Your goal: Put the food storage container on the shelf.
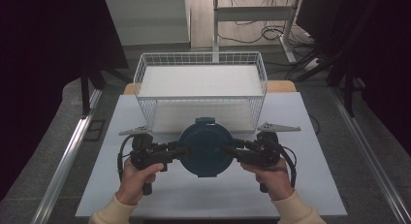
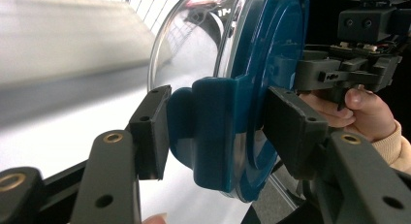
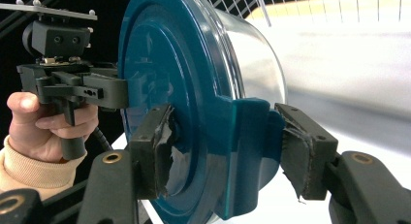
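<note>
White bench (image 1: 160, 195), dark surround, grey floor; cables trailing behind on the floor.

Item 1: wire basket (image 1: 145, 69), white, standing at the far side of the bench, lined with a pale flat panel, nothing else showing inside it.

Item 2: container (image 1: 205, 147), round, clear body with a teal lid and teal side clips. Sitting between the two grippers, in front of the basket and just short of its near wall, lid facing the high camera. Judged to be hanging clear of the bench, though the high view alone is not settling that.

Item 3: left gripper (image 1: 180, 150), clenched on the container; its pads are pressing either side of a teal side clip (image 2: 213, 132) in the left gripper view.

Item 4: right gripper (image 1: 230, 150), likewise clamping the container at the opposite clip (image 3: 249, 153); its pad facings are looking torn and frayed.

Item 5: left hand (image 1: 138, 178) and right hand (image 1: 271, 173), cream sleeves, working the gripper handles.

Step in hand, as judged: two-handed carry of the container toward the basket.

Next move is calling for: enough height to clear the basket's near rim, both grippers travelling together and level so the container is not twisting between them, then a lowering onto the panel before either grip is being released.

Risk: uneven motion is likely to pry a clip loose.
</note>
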Demonstrator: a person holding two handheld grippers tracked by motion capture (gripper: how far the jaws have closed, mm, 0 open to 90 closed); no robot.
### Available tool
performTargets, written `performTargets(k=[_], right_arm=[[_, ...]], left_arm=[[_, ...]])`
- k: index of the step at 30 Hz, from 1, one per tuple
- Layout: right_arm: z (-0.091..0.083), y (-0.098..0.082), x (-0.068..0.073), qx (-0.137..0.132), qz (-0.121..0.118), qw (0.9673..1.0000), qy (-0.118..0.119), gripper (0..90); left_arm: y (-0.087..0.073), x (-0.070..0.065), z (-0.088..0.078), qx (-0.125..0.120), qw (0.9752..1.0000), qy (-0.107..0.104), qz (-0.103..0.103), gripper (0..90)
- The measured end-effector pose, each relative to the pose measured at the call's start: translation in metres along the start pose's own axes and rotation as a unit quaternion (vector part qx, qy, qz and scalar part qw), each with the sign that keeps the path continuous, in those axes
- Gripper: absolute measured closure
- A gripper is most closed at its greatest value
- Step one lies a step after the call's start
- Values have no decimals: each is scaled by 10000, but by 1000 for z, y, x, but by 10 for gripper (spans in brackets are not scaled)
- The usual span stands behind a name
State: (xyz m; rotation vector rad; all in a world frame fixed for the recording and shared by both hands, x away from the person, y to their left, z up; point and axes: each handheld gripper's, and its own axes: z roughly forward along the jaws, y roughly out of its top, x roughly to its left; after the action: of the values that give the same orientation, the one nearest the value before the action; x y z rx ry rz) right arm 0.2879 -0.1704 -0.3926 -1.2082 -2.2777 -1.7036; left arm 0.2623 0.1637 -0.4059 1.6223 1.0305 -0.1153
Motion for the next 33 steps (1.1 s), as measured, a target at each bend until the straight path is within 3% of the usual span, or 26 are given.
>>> performTargets(k=[14,33], right_arm=[[0,37,1,-114,-174,9998,39,420],[2,91,-1,-194,-208,9996,12,420]], left_arm=[[40,-4,-6,-64,9997,33,230,449],[99,-1,-8,-42,9995,11,326,449]])
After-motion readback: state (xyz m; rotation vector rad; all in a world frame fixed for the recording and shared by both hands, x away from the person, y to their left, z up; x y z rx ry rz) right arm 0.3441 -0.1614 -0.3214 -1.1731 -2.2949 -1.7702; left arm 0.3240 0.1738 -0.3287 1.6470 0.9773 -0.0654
